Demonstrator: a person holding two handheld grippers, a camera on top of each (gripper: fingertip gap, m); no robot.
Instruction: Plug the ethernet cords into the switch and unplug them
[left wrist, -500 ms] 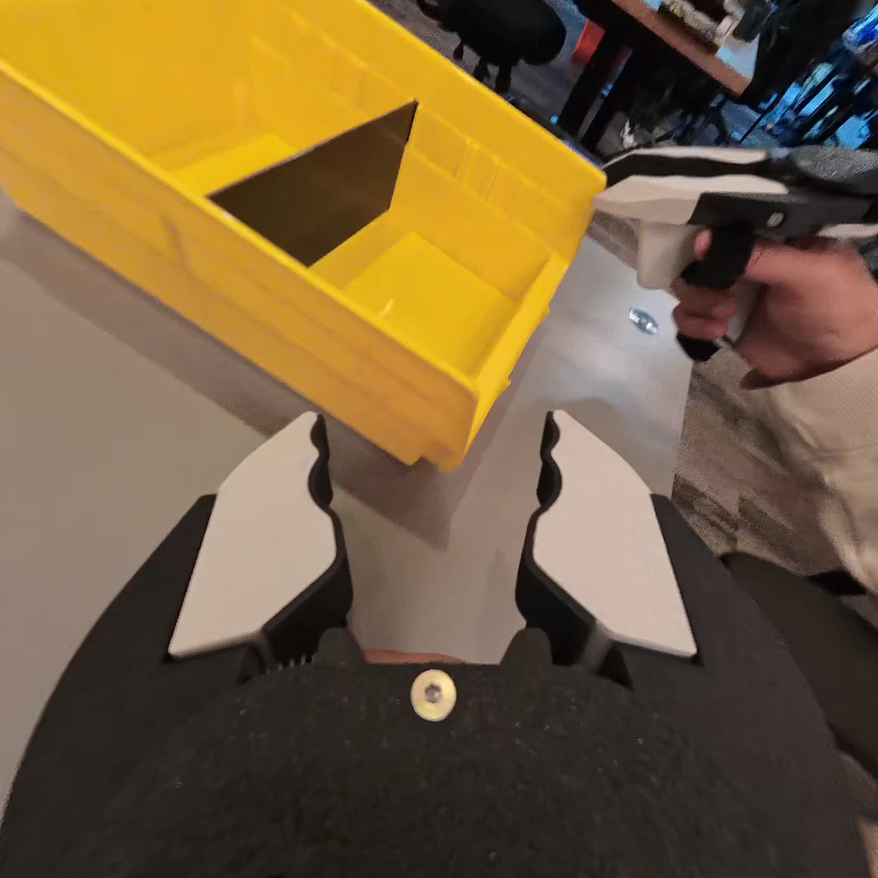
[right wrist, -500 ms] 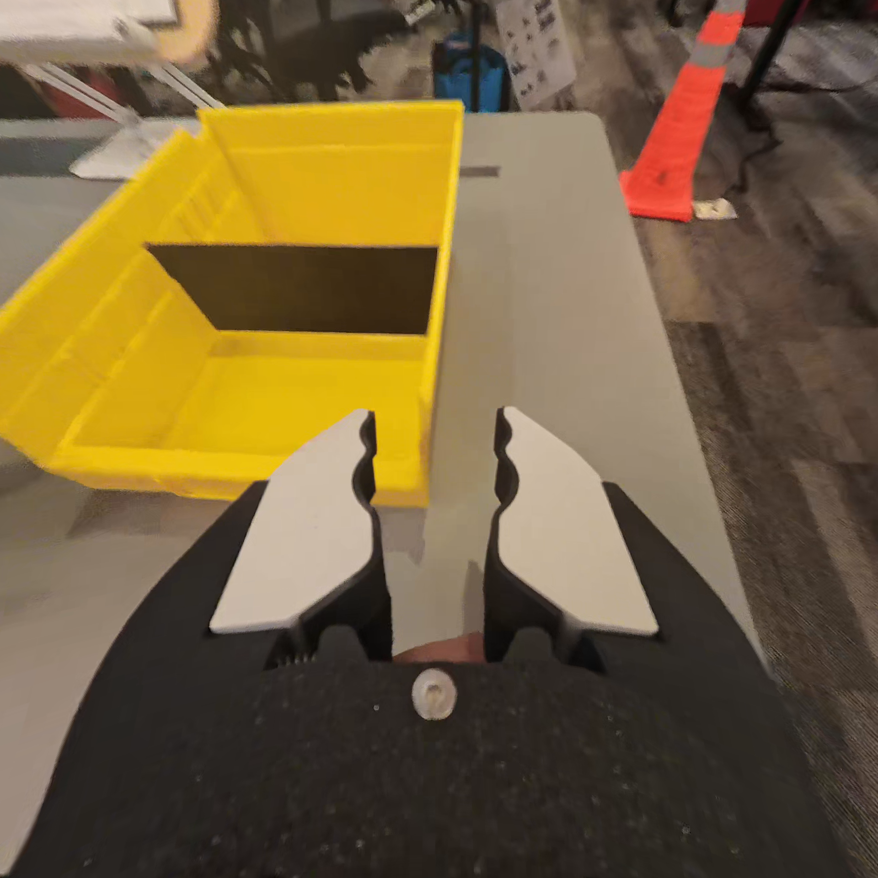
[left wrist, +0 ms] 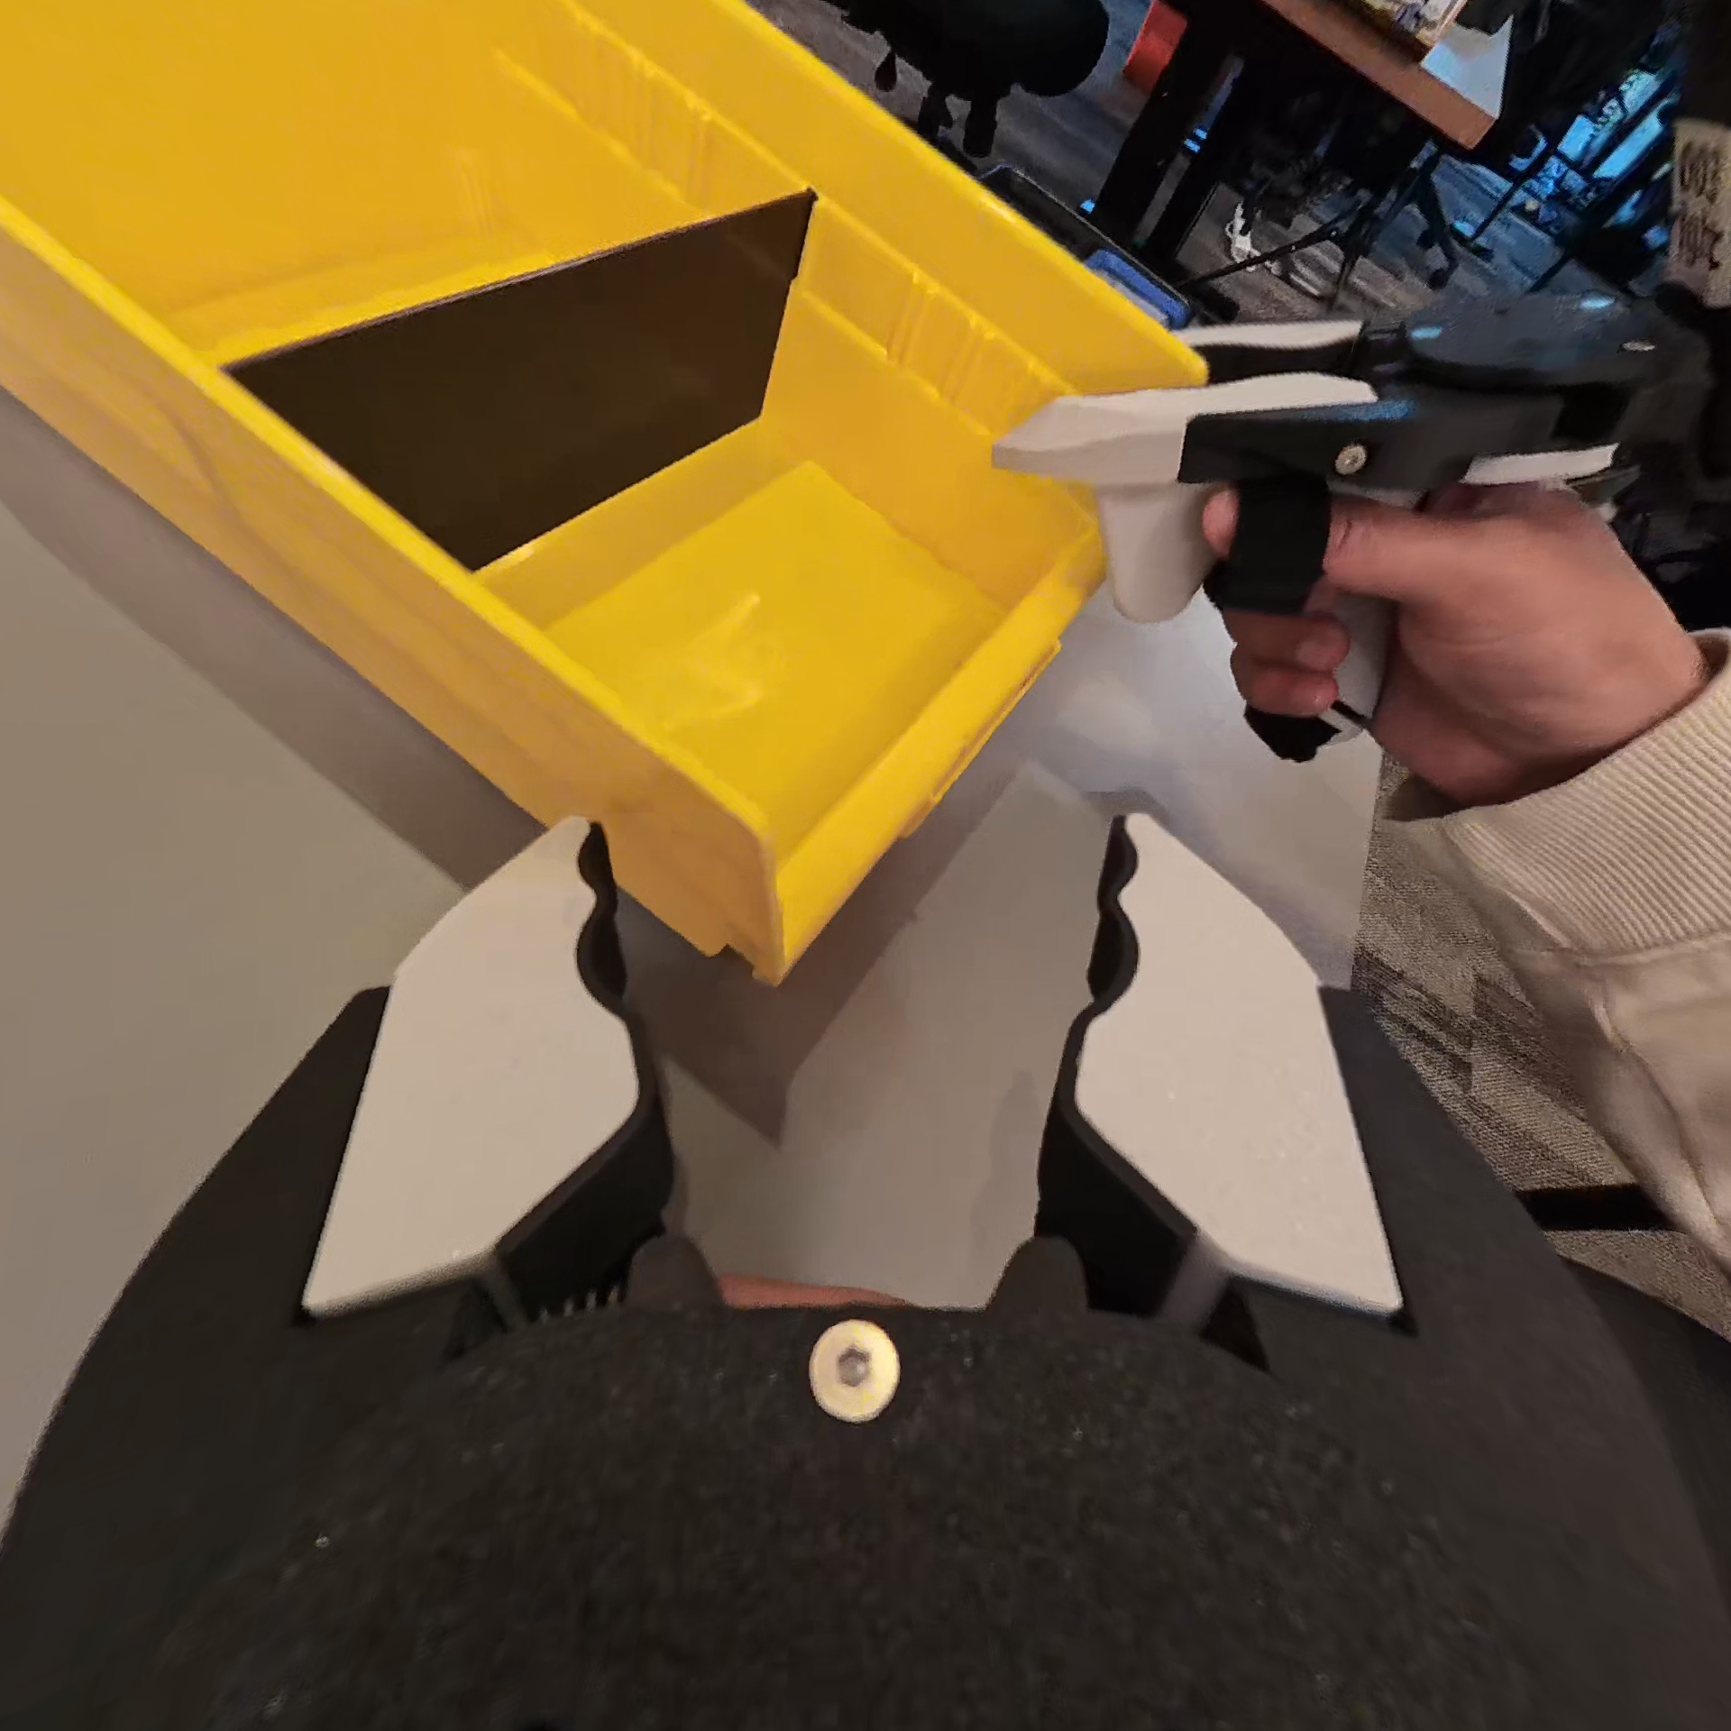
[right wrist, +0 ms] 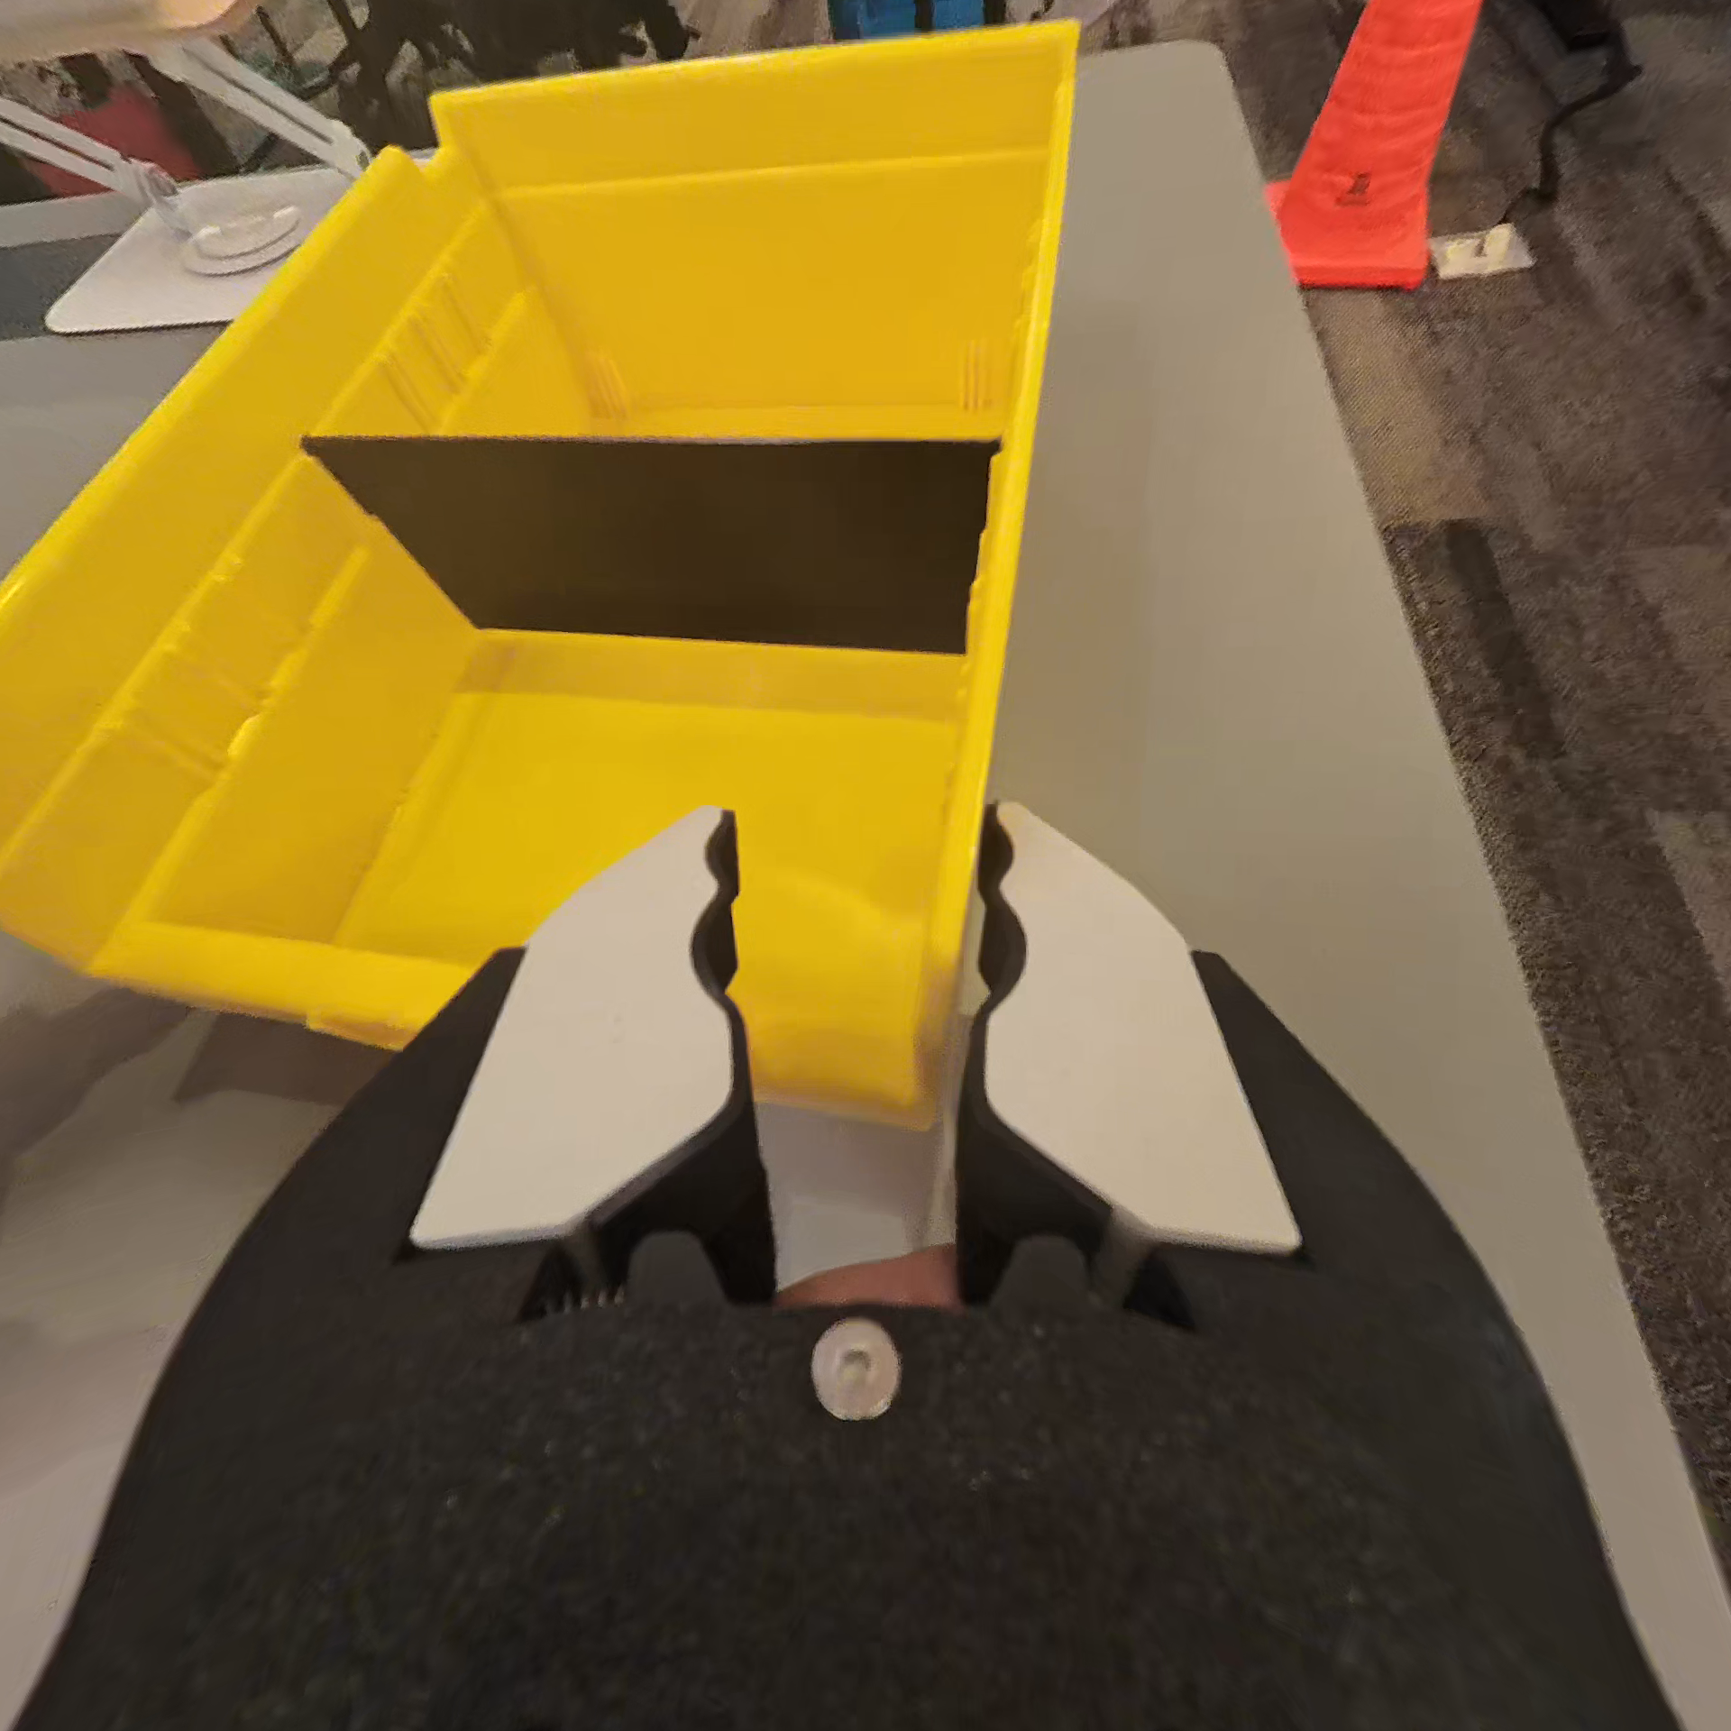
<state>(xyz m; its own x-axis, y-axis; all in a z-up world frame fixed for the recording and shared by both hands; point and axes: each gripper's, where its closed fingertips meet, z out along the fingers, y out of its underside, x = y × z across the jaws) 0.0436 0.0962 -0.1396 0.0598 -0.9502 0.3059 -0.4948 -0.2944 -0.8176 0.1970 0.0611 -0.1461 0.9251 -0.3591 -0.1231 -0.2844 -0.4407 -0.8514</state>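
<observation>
So far nothing of the task looks started: no ethernet cords and no switch show in either view, so plugging and unplugging are all still ahead, as far as I can judge. Only a yellow bin (right wrist: 562,843) with a black divider (right wrist: 674,543) sits on the grey tabletop (right wrist: 1218,749), running along its right edge; both compartments look empty.

Left gripper (left wrist: 857,834): wide open, holding nothing, hovering at the bin's near corner, which sits between the fingers without clear contact.

Right gripper (right wrist: 857,824): partly open, narrower than the left, empty. It straddles the bin's right wall near the front corner; can't tell if the fingers (right wrist: 599,1030) touch it. Left wrist view shows it (left wrist: 1077,440) at the bin's rim.
</observation>
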